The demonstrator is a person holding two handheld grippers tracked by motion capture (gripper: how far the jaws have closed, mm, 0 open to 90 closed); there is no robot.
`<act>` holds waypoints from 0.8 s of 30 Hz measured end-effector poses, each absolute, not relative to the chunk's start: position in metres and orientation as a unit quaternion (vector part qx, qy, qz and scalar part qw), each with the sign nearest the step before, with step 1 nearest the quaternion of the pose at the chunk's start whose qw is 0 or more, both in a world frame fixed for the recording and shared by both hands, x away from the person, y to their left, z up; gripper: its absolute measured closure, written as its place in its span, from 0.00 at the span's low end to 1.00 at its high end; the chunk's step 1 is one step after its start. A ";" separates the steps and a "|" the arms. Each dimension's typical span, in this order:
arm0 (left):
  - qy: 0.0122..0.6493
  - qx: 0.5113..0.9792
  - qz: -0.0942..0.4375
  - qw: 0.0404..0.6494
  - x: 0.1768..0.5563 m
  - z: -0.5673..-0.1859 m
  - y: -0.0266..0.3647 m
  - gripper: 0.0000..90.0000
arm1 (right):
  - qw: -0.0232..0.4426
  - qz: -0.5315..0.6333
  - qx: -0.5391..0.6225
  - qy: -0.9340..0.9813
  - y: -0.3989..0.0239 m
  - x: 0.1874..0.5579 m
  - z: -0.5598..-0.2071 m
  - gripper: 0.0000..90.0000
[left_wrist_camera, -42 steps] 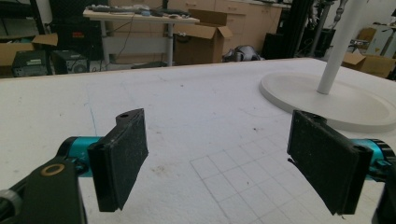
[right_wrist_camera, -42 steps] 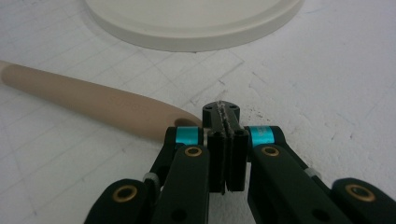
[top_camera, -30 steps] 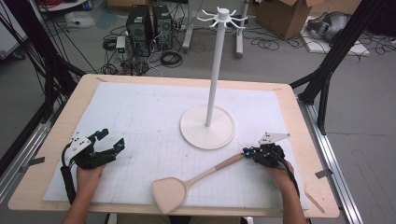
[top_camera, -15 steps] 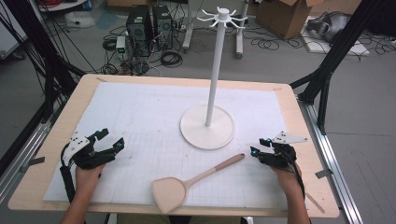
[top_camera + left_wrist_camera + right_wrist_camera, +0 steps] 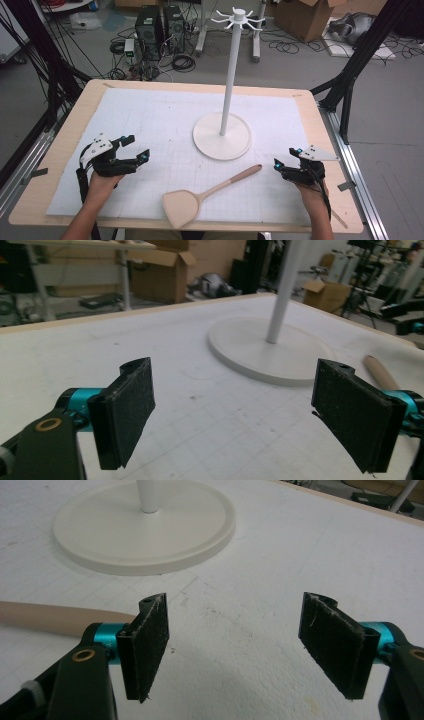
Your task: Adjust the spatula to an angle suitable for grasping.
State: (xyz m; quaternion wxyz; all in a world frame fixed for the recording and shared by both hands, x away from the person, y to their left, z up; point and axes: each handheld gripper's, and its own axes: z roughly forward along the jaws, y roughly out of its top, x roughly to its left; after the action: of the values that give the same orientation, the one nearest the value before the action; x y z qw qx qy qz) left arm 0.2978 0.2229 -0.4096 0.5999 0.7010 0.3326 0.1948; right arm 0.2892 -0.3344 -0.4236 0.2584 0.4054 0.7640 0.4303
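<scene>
Wooden spatula (image 5: pixel 200 199): flat on bench (image 5: pixel 45 200), lower centre of frame. Likely light, rigid, smooth; best gripped mid-handle. Left gripper (image 5: pixel 134 151) and right gripper (image 5: pixel 285 159): fingers spread, empty.

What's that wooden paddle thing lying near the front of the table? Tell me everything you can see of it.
It is a spatula, pale and wooden-looking, in one piece: a broad flat blade with rounded corners and a long round handle. It lies flat on the white gridded mat, blade toward the person's edge of the table, handle slanting up and right, its tip ending short of the white stand's round base. Nothing grips it; both hand-held grippers are clear of it, the right hand-held gripper nearest the handle tip.
</scene>
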 end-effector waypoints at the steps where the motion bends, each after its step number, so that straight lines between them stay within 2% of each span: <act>1: 0.325 0.708 0.188 0.599 0.298 -0.406 0.216 0.22 | 0.262 0.430 0.405 0.763 -0.335 0.289 -0.423 0.30; 7: 0.270 0.751 0.144 0.585 0.296 -0.389 0.172 0.27 | 0.263 0.447 0.403 0.754 -0.338 0.283 -0.422 0.29; 9: 0.256 0.763 0.122 0.581 0.297 -0.387 0.160 0.33 | 0.264 0.447 0.401 0.755 -0.337 0.282 -0.421 0.29; 24: 0.185 0.840 0.064 0.507 0.297 -0.402 0.072 0.36 | 0.263 0.452 0.384 0.761 -0.331 0.284 -0.419 0.29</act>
State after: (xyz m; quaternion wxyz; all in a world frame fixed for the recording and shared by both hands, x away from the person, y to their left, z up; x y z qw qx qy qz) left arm 0.2970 0.0721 -0.4021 0.5066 0.8396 0.1850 0.0643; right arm 0.2840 -0.3307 -0.4185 0.2628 0.3843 0.7610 0.4519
